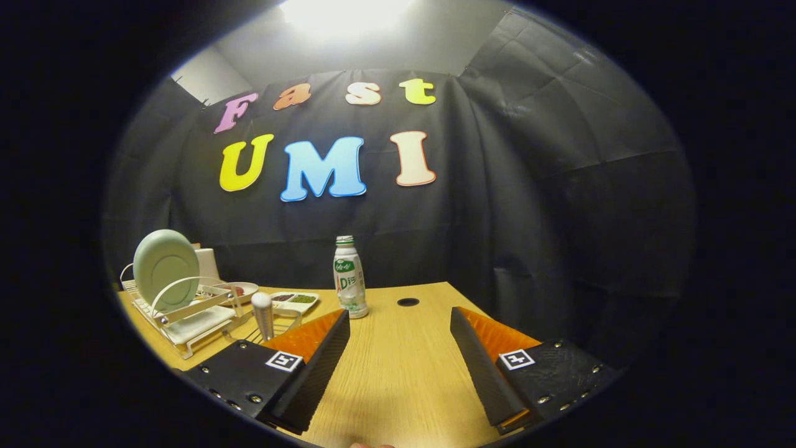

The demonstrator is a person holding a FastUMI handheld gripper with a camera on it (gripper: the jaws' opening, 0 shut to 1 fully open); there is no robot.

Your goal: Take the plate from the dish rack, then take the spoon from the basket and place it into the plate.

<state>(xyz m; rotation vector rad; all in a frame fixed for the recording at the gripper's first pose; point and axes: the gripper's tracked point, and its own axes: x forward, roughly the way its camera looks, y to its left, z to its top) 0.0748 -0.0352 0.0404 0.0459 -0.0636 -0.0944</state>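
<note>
hovering over table [398, 367], tool [400, 320] wide open, empty; plate [165, 269] upright in dish rack [186, 317] far left.

We see a wooden bench [398, 373] of pale grain, with a small dark round hole [408, 302] in its top near the far edge. Behind it hangs the booth's wall [528, 205] of black cloth, creased and folded. Above the cloth we make out a plain grey wall [211, 78], and a bright light [345, 15] glares overhead.
</note>
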